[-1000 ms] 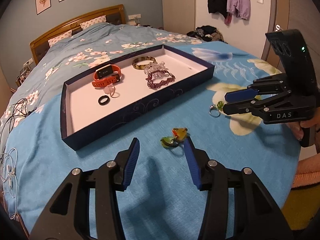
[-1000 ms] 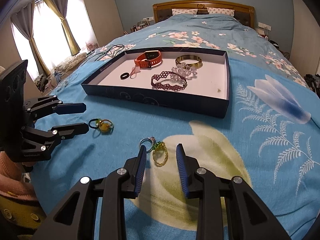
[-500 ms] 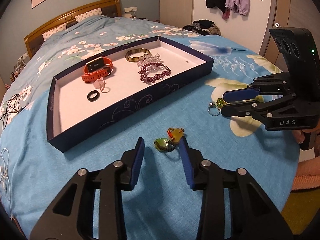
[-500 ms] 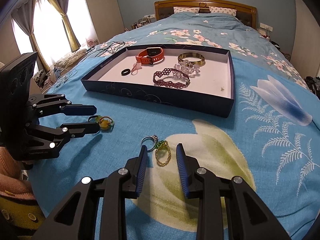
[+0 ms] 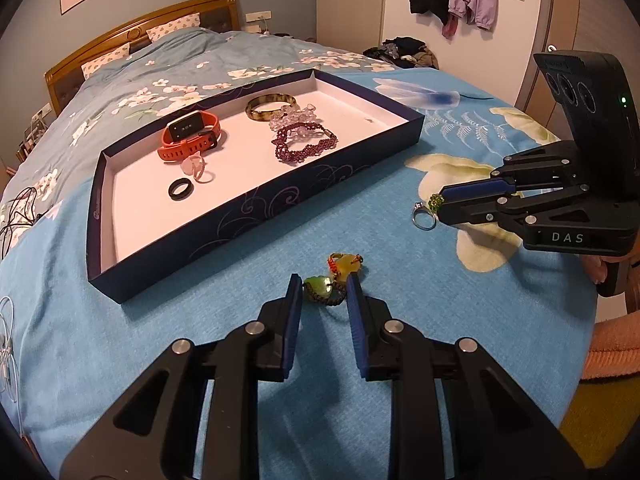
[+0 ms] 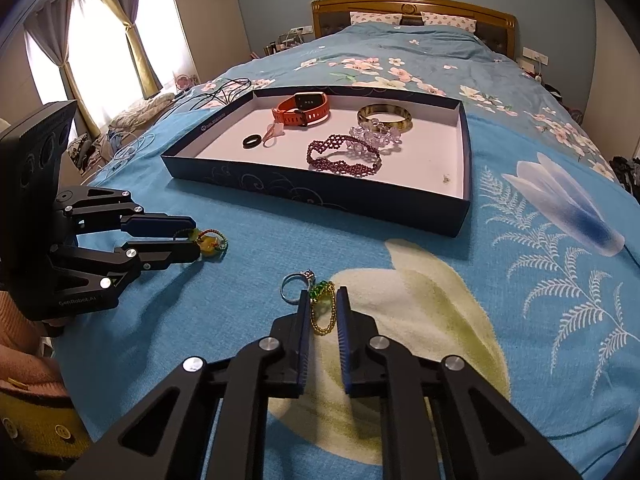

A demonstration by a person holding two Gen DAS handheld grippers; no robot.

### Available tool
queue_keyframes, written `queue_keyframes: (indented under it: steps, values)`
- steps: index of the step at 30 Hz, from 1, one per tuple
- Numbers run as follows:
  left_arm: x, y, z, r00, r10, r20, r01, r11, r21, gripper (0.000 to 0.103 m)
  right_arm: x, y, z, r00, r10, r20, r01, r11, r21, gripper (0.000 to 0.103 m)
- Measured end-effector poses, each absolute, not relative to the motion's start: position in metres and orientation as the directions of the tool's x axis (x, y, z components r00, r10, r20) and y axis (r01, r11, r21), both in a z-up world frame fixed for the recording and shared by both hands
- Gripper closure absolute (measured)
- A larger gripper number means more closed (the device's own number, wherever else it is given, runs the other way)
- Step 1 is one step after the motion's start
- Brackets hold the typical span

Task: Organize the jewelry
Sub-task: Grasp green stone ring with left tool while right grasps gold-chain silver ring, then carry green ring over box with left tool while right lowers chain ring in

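From the left wrist view, the left hand-held gripper point(image 5: 320, 286) pointed down at the blue bedspread point(image 5: 224, 320), its jaws narrow and closing around a corded charm bracelet point(image 5: 334, 276) with green and amber stones; the pads had not yet pressed on it. Beyond lay the open navy tray point(image 5: 240, 216), holding an orange watch point(image 5: 190, 136), a black ring point(image 5: 179, 189), a pale pink ring point(image 5: 196, 166), a bangle point(image 5: 272, 106), a clear crystal bracelet point(image 5: 294, 116) and a dark red beaded bracelet point(image 5: 306, 144). To the right, the right hand-held gripper point(image 5: 442, 206) reached in, its tips just beside a silver ring point(image 5: 424, 218). Nothing blocked the way to the tray.

From the right wrist view, the right hand-held gripper point(image 6: 322, 298) was closing, nearly shut, with a gold chain with green beads point(image 6: 323, 308) between its pads; whether they pinched it I could not tell. The silver ring point(image 6: 292, 286) lay touching the left finger's tip. The left hand-held gripper point(image 6: 198, 236) sat at the left, around the charm bracelet point(image 6: 210, 242). The tray's near wall point(image 6: 320, 196) stood between both pieces and its white floor.
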State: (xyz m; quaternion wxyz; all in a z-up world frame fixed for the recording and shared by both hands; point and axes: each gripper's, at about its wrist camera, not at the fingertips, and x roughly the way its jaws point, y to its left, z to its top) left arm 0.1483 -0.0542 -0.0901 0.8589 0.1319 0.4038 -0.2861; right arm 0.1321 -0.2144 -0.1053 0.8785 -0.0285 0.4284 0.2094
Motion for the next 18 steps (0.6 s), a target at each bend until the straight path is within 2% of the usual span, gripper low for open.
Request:
queue_keyframes:
  steps: [18]
  values:
    - [0.141,-0.043,-0.083,0.534,-0.399,-0.745,0.566,0.824,-0.036,0.081,0.127,-0.212,-0.097,0.568,0.355,-0.743,-0.395,0.909,0.132,0.096]
